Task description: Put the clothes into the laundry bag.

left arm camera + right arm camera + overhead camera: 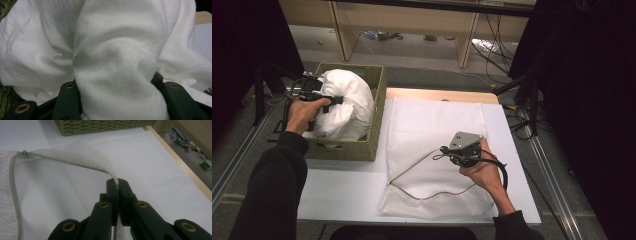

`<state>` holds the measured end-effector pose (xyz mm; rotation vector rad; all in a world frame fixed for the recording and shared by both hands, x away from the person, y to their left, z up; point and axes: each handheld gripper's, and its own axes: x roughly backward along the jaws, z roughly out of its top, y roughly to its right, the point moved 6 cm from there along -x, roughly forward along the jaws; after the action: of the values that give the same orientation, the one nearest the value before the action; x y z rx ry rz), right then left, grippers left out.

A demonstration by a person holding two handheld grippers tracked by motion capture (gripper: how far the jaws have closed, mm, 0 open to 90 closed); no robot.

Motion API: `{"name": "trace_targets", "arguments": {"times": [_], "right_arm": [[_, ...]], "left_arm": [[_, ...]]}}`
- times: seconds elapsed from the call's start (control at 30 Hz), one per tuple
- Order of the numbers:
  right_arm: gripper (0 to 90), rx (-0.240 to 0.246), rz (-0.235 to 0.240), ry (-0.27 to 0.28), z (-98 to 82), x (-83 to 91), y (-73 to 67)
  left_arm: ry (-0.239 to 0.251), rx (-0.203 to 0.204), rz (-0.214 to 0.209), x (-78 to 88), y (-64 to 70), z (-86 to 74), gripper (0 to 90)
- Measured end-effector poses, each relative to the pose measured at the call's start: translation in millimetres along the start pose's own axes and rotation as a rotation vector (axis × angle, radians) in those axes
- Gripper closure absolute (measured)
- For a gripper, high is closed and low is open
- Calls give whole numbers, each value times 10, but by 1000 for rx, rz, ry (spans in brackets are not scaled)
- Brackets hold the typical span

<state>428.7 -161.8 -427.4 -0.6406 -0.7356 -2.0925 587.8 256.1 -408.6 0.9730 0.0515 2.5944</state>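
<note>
A bulky white cloth [347, 102] bulges out of a woven green basket [377, 127] at the table's left. My left gripper [335, 100] is shut on a thick fold of that cloth [112, 57], the jaws [113, 82] pressing it from both sides. A white mesh bag [437, 122] with a grey zipper edge lies flat on the table. My right gripper [445, 150] is shut on the bag's upper flap [75, 152] and holds it slightly off the lower layer, pinched at the jaw tips [117, 182]. The zipper pull [24, 152] sits at the flap's far corner.
The white tabletop [342, 185] ends in a wooden strip [442, 94] at the back. Beyond it are a shelf unit and cables on the floor [492, 50]. Metal rails [547, 165] run along both sides, with black curtains behind them.
</note>
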Motion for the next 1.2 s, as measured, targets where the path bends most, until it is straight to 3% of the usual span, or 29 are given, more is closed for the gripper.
{"name": "trace_targets", "arguments": {"times": [0.23, 0.33, 0.4, 0.57, 0.83, 0.9, 1.0, 1.03, 1.1, 1.2], "right_arm": [[897, 23, 1, 6, 10, -6, 4], [898, 17, -1, 2, 5, -8, 5], [899, 17, -1, 3, 6, -4, 6], [900, 29, -9, 14, 21, 15, 26], [899, 25, -13, 11, 22, 17, 28], [900, 23, -13, 11, 22, 20, 28], [900, 47, -19, 20, 32, 19, 43], [900, 49, -20, 21, 33, 21, 44], [900, 14, -21, 12, 26, 31, 25], [900, 28, -19, 20, 36, 35, 50]], "left_arm": [[64, -1, 11, 169, 80, 193, 530], [105, 16, -19, 301, 124, 307, 530], [116, -5, -31, 405, 160, 360, 531], [159, -12, -67, 682, 237, 439, 531], [183, -27, -126, 1032, 345, 482, 531], [183, -48, -139, 1121, 399, 484, 530], [189, -57, -175, 1246, 486, 477, 530], [185, -58, -204, 1280, 520, 463, 530], [178, -63, -221, 1357, 581, 432, 530], [182, -79, -259, 1491, 686, 387, 531]]}}
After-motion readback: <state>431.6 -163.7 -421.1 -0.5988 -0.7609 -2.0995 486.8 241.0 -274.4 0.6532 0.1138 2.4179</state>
